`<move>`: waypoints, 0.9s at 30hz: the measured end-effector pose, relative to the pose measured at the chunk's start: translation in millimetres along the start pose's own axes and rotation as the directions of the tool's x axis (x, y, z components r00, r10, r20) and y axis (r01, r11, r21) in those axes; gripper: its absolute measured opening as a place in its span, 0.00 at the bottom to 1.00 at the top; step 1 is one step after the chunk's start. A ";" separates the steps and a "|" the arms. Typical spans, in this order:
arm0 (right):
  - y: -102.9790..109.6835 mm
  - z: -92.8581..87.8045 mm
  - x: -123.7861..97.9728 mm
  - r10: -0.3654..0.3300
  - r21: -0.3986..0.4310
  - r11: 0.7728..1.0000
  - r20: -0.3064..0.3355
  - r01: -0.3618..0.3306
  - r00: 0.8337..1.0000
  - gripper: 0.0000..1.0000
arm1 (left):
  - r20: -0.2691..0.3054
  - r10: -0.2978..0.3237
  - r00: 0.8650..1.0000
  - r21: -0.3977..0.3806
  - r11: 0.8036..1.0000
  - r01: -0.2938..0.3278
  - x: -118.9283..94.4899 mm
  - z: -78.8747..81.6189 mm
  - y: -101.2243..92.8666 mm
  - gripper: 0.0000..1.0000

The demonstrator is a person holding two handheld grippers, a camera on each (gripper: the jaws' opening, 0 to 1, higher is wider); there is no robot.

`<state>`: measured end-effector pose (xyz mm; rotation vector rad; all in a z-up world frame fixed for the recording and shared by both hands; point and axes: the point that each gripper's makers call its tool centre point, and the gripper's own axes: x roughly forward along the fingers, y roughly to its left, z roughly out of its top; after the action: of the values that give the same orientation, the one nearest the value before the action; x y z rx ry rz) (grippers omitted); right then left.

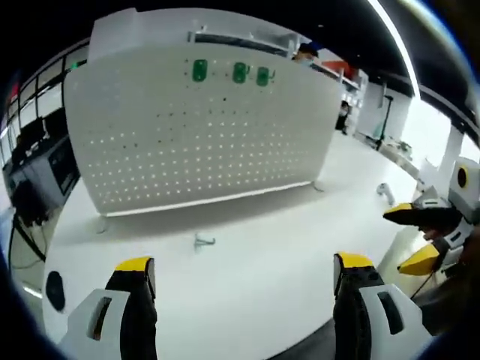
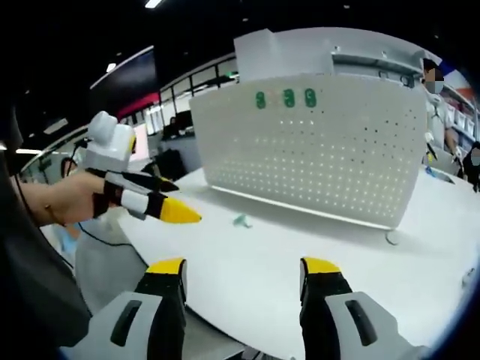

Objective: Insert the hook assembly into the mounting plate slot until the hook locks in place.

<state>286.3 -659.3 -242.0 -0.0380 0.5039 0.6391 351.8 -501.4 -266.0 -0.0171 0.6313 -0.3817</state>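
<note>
With both claws released, the left claw (image 1: 244,281) and right claw (image 2: 244,285) hover short of the small hook (image 1: 202,241) lying at centre frame on the worktop (image 1: 300,225); a careless grab could skid it from the pegboard (image 1: 202,135).

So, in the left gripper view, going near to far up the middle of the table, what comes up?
Left claw with its jaws apart, then the small metal hook lying on the white table, then the upright pegboard, with three green hooks near its top.
</note>
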 end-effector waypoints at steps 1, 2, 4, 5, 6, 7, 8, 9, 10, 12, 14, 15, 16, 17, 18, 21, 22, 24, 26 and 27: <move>-0.5 -0.2 -0.1 -0.004 0.004 1.000 -0.001 0.004 1.000 0.61 | -0.004 -0.003 1.000 0.001 1.000 0.003 4.1 -1.2 1.4 1.00; -1.3 -0.3 0.0 -0.010 0.006 1.000 -0.001 0.010 1.000 0.61 | -0.006 -0.005 1.000 0.005 1.000 0.005 7.7 -2.2 2.7 1.00; -2.0 -0.5 0.1 -0.016 0.008 1.000 -0.002 0.016 1.000 0.61 | -0.023 -0.011 1.000 0.011 1.000 0.012 17.4 -5.6 6.2 0.99; -2.8 -0.8 0.3 -0.021 0.010 1.000 -0.003 0.021 1.000 0.61 | -0.025 -0.012 1.000 0.013 1.000 0.012 20.9 -6.2 8.0 0.98; -3.7 -1.6 0.8 -0.024 0.013 1.000 -0.005 0.024 1.000 0.61 | -0.034 -0.015 0.999 0.013 1.000 0.015 26.8 -7.4 11.1 0.98; -5.1 -2.8 1.3 -0.029 0.018 0.999 -0.010 0.029 1.000 0.61 | -0.036 -0.016 0.999 0.009 1.000 0.017 30.8 -7.7 13.2 0.97; -5.5 -3.0 1.5 -0.030 0.019 0.999 -0.011 0.031 0.999 0.61 | -0.044 -0.020 0.999 0.007 1.000 0.020 37.5 -8.4 16.3 0.96; -6.9 -3.5 2.0 -0.035 0.022 0.999 -0.012 0.036 0.999 0.61 | -0.051 -0.024 0.998 0.004 1.000 0.024 41.7 -8.6 17.8 0.96; -7.8 -4.1 2.3 -0.038 0.023 0.999 -0.016 0.038 0.999 0.61 | -0.050 -0.023 0.998 0.002 1.000 0.023 45.9 -7.9 19.9 0.96; -9.8 -4.7 3.0 -0.043 0.026 0.999 -0.020 0.044 0.999 0.61 | -0.062 -0.044 0.997 0.013 0.999 0.045 59.4 -9.6 23.6 0.93; -11.9 -6.1 4.6 -0.047 0.028 0.998 -0.028 0.048 0.999 0.61 | -0.072 -0.054 0.996 0.022 0.998 0.056 72.1 -12.6 26.8 0.92; -12.5 -6.7 5.4 -0.048 0.030 0.998 -0.031 0.048 0.998 0.61 | -0.090 -0.062 0.994 0.020 0.998 0.064 79.4 -16.6 28.7 0.92; -13.0 -7.1 6.4 -0.048 0.031 0.998 -0.035 0.049 0.998 0.61 | -0.099 -0.064 0.993 0.016 0.998 0.066 83.6 -18.7 30.3 0.92; -13.5 -7.0 6.9 -0.048 0.031 0.998 -0.035 0.049 0.998 0.61 | -0.104 -0.067 0.992 0.014 0.998 0.069 90.5 -20.7 33.1 0.92; -14.7 -6.9 7.7 -0.050 0.033 0.998 -0.036 0.052 0.998 0.61 | -0.111 -0.069 0.991 0.012 0.997 0.070 94.5 -22.6 34.7 0.91; -17.5 -7.7 9.9 -0.054 0.040 0.998 -0.042 0.056 0.998 0.61 | -0.123 -0.076 0.990 0.017 0.997 0.079 106.0 -26.2 37.9 0.89; -18.4 -8.2 10.5 -0.056 0.041 0.997 -0.044 0.058 0.997 0.61 | -0.131 -0.083 0.988 0.028 0.996 0.088 111.2 -28.0 38.1 0.88; -19.9 -9.0 11.2 -0.058 0.046 0.997 -0.048 0.061 0.997 0.61 | -0.143 -0.092 0.985 0.043 0.994 0.099 118.1 -30.7 39.7 0.86; -21.5 -10.3 11.9 -0.061 0.051 0.997 -0.053 0.063 0.997 0.61 | -0.148 -0.101 0.984 0.044 0.993 0.108 126.9 -33.3 43.1 0.84; -22.7 -11.3 12.4 -0.063 0.052 0.996 -0.056 0.066 0.996 0.61 | -0.166 -0.107 0.980 0.029 0.993 0.114 130.6 -36.9 44.3 0.83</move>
<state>303.0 -672.8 -260.4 -0.0211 0.5699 0.5624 442.3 -502.6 -376.5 0.0162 0.7880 -0.5062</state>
